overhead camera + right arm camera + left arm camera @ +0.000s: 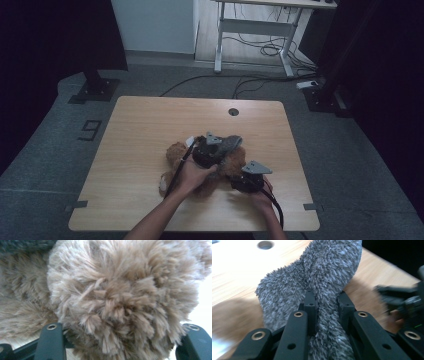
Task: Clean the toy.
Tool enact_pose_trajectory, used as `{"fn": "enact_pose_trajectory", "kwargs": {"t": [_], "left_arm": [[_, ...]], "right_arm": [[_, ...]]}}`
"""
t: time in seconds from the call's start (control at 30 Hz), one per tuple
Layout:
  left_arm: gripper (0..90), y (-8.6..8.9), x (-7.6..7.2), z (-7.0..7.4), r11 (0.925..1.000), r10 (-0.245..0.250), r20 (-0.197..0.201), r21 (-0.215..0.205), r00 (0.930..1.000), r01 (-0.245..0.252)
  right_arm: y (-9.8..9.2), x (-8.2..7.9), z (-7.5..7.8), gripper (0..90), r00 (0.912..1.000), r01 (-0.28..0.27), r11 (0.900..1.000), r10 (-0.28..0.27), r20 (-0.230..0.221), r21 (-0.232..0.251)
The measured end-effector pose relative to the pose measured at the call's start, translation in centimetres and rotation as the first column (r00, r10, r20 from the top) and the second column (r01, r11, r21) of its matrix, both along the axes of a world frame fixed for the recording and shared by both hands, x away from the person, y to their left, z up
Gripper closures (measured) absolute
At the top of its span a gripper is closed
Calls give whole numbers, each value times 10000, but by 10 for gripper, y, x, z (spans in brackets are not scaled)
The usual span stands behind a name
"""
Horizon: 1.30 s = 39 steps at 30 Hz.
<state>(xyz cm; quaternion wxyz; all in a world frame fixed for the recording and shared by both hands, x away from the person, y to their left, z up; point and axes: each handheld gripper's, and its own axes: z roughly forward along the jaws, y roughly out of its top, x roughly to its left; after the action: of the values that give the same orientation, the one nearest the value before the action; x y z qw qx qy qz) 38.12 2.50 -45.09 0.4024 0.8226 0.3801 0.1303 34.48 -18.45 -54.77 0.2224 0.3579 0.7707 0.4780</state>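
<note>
Grey fuzzy cloth is lying across the brown plush toy at the middle of the table, and the left hand-held gripper is pinching it tight between its jaws. The left gripper view is showing the cloth's spiky pile and the table's round hole. The right hand-held gripper is clamping a tuft of the toy's fur. On the floor, the high view is showing a mark reading "9".
</note>
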Motion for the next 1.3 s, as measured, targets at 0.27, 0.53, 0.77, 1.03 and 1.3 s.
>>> {"fn": "enact_pose_trajectory", "kwargs": {"t": [0.27, 0.53, 0.77, 1.03, 1.3], "left_arm": [[742, 58, 5, 2, 9954, 625, -369, -704, 9974, -650], [740, 105, 10, -9, 9839, 1541, -672, -807, 9858, -1593], [740, 137, 17, -28, 9707, 2244, -1149, -618, 9677, -2324], [737, 170, 19, -55, 9557, 2918, -1590, 82, 9432, -2943], [737, 153, 5, -4, 9700, 2339, -375, -600, 9715, -2358]], "right_arm": [[1, 0, 1, 360, 10000, -23, 10000, 23, 41, -58], [1, 0, 0, 360, 10000, 8, 10000, -8, 53, -33], [1, 0, 0, 360, 10000, 33, 10000, -34, 40, 16], [0, 1, 0, 360, 10000, 41, 10000, -41, -14, 73], [1, 1, 0, 360, 10000, 66, 10000, -65, -17, 70]]}}
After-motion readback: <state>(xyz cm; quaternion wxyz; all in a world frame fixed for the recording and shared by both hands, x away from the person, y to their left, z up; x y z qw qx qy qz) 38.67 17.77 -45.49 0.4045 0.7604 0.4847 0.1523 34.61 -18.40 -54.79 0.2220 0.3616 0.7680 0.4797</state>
